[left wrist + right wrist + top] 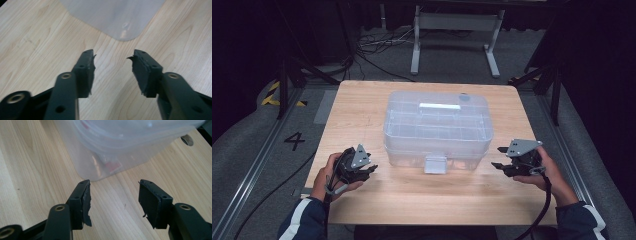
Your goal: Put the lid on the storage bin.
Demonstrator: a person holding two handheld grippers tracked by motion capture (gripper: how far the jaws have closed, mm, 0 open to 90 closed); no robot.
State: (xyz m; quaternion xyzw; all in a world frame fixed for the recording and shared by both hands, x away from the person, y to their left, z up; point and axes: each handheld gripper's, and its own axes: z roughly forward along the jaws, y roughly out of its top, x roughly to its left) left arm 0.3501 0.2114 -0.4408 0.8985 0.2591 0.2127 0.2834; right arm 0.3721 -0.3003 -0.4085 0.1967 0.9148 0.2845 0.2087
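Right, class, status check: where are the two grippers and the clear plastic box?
Left gripper open, empty. Right gripper open, empty. Clear plastic box lidded, mid-table, between them, untouched. Nothing on the table in the way.

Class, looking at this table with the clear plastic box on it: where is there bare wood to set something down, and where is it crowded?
Bare wood lies left and right of the clear plastic box, and along the near edge of the table between the left gripper and right gripper. The middle is crowded by the box; only a thin strip remains behind it.

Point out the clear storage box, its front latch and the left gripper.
clear storage box (437, 122), high view, lid top
front latch (435, 164), high view, flap middle
left gripper (373, 169), high view, between its fingertips
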